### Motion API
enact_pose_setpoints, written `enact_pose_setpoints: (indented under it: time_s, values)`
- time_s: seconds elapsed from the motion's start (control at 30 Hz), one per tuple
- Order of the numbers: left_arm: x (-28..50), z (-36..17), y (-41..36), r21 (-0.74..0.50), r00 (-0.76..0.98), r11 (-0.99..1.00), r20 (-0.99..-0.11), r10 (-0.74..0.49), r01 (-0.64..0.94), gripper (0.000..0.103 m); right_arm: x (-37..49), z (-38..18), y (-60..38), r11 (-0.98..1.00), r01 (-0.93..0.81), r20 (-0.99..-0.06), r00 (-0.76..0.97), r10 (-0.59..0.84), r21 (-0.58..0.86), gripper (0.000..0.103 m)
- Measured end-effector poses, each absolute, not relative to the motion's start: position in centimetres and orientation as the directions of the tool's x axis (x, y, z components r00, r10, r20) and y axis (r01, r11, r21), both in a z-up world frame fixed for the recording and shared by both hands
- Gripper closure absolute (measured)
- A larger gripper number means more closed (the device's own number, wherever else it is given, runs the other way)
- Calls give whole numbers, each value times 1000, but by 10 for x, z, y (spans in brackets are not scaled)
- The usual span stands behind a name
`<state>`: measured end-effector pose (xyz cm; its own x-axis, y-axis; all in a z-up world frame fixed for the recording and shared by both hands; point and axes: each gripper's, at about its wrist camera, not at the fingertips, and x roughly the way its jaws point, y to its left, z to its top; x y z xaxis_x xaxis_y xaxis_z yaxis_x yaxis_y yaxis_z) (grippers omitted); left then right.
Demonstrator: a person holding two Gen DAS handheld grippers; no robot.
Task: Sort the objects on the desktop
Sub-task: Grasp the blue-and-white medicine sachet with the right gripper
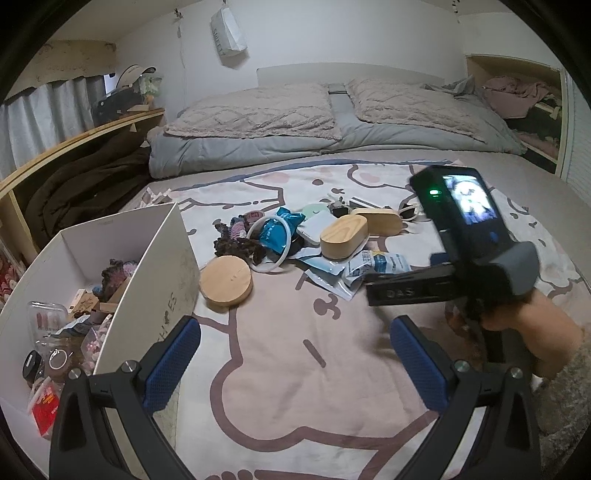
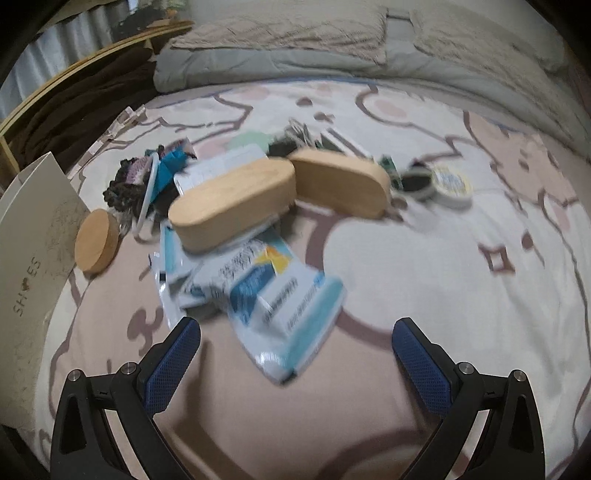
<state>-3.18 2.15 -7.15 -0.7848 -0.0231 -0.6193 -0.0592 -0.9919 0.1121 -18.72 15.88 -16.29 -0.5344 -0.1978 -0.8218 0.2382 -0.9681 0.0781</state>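
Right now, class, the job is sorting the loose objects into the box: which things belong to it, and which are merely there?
Job:
white box
round wooden lid
oval wooden cases
blue-and-white packets
white ring

Lying about:
pillows
folded grey duvet
hanging white bag

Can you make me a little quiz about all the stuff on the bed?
1. True or false: the round wooden lid lies right beside the white box.
2. How many oval wooden cases are in the pile? A) one B) two C) four
3. Fill in: both the left gripper and the right gripper are ____ and hold nothing.

Key: 1 true; 2 B, the nearer case and the farther case; 3 open.
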Motion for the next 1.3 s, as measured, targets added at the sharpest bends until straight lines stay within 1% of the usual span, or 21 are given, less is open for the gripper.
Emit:
enact_pose_setpoints:
  time_s: [0.07,0.2,0.5,0.53,0.57,0.6,0.7,0.73,0.77,0.8,0.83,0.87,0.9,1.0,1.1,1.3]
  values:
    - [-31,-71,21,110,-787,-992,-617,-21,-60,0,-192,-165,152,-965,257,-816,-549,-184,45,0]
    - [-31,-71,21,105,-784,-993,-621,-20,-58,0,-199,-177,146,-962,271,-825,-539,-172,23,0]
    - [-32,-72,23,100,-782,-993,-624,-12,-64,0,-198,-177,146,-959,281,-818,-542,-193,40,0]
    - [-32,-71,22,98,-783,-993,-622,-11,-65,0,-197,-177,146,-957,287,-814,-545,-199,43,3]
    - [-31,-71,22,96,-784,-993,-621,-9,-65,0,-196,-176,145,-955,293,-811,-547,-206,45,10]
    - [-31,-70,21,93,-785,-994,-620,-8,-64,0,-195,-174,145,-953,300,-806,-551,-214,47,19]
    - [-31,-70,21,92,-786,-994,-618,-8,-62,0,-193,-170,141,-950,309,-796,-567,-214,35,31]
    - [-31,-70,21,93,-786,-994,-618,-9,-62,0,-192,-169,140,-949,313,-792,-571,-216,32,32]
    - [-31,-70,20,93,-786,-994,-619,-9,-62,0,-191,-168,139,-947,319,-787,-576,-222,34,37]
    - [-31,-70,20,92,-785,-994,-619,-8,-62,0,-189,-167,139,-943,329,-780,-580,-236,40,49]
    - [-31,-71,20,91,-785,-994,-620,-8,-61,0,-187,-164,137,-938,343,-771,-586,-250,43,55]
    - [-31,-71,19,90,-784,-994,-620,-9,-60,0,-184,-161,135,-935,354,-763,-595,-253,34,63]
    - [-31,-71,18,89,-783,-994,-621,-10,-58,0,-180,-159,131,-931,364,-757,-604,-249,17,74]
    - [-30,-70,16,85,-783,-995,-621,-11,-53,0,-174,-156,128,-923,384,-754,-601,-265,18,77]
    - [-30,-70,14,78,-784,-996,-620,-9,-50,0,-167,-153,130,-916,400,-753,-593,-284,31,83]
    - [-34,-73,16,62,-776,-996,-630,5,-57,0,-148,-140,146,-929,367,-746,-608,-271,38,84]
